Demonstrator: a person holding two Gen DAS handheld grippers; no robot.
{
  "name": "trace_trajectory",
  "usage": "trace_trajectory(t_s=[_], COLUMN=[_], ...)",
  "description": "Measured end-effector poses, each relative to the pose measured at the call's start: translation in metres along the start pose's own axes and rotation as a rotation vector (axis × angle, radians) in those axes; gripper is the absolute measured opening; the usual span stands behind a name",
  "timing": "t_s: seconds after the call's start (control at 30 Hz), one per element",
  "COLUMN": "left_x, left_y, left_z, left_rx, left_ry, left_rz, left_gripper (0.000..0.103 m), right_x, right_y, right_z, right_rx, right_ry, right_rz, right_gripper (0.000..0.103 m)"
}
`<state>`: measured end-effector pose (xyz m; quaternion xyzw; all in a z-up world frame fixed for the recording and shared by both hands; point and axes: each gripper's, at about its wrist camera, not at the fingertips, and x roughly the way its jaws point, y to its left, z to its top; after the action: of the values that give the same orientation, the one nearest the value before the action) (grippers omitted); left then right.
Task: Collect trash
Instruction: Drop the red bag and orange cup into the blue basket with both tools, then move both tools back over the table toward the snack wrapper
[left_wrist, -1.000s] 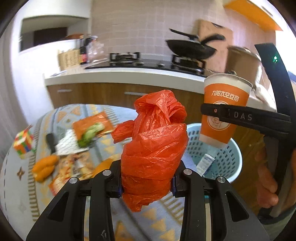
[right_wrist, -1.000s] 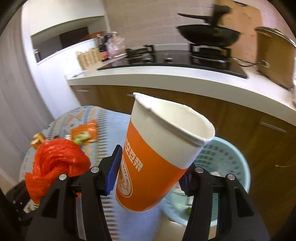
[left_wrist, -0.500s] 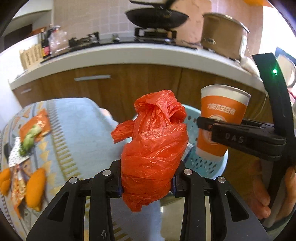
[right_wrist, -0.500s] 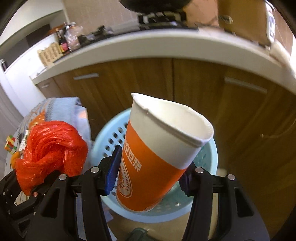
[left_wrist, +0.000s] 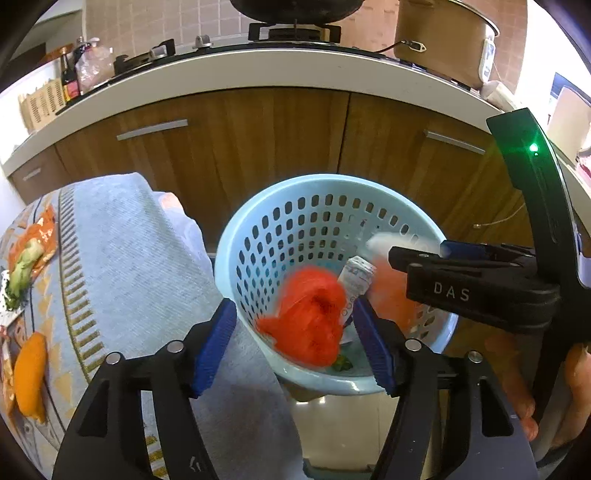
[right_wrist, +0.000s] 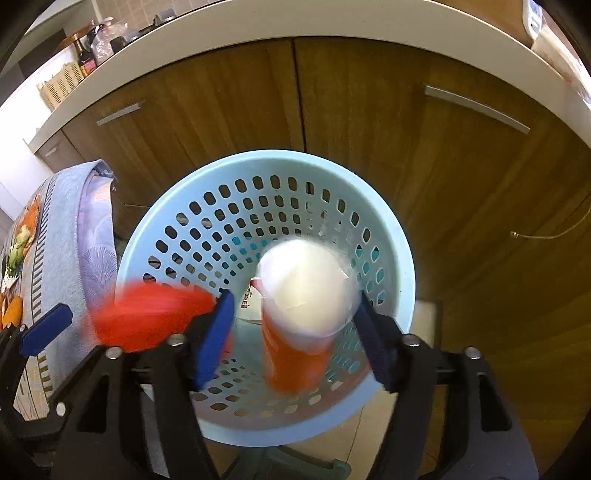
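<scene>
Both tongs are held over the light-blue perforated basket (right_wrist: 400, 258), which stands before wooden cabinet doors (left_wrist: 258, 155). The left tongs (left_wrist: 295, 336) have just been opened and grip nothing; the blurred orange plastic bag (left_wrist: 306, 321) is seen inside the basket. The right tongs (right_wrist: 295, 339) have likewise just been spread, and the blurred orange paper cup (right_wrist: 295, 332) is seen loose between them, above the basket.

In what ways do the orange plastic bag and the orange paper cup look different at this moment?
The orange plastic bag is a soft, crumpled lump without fixed shape; the orange paper cup is a stiff cone with a white inside. The bag sits between the open jaws of the left tool, the cup between those of the right tool. Both are motion-blurred, free of the blue pads, and over the light blue basket.
</scene>
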<state>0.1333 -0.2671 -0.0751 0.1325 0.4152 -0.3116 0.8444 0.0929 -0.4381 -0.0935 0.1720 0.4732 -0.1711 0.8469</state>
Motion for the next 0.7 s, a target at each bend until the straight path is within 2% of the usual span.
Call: trace_trajectory(t_s=[0.37,0.7], left_x=[-0.025,-0.084], left_y=[0.018,0.071], left_z=[-0.011,-0.035], left_rx=[-0.067,-0.217], left_ry=[-0.049,-0.170], left_rz=[-0.010,0.033], left_gripper=[0.064,0.064], right_x=[-0.019,-0.064], right_y=[0.013,0.076], right_z=[0.000,-0.003], right_rx=[-0.013,-0.144], right_ry=[-0.049,-0.163], right_rz=[0.026,0.110], right_gripper=[0.065,0.065])
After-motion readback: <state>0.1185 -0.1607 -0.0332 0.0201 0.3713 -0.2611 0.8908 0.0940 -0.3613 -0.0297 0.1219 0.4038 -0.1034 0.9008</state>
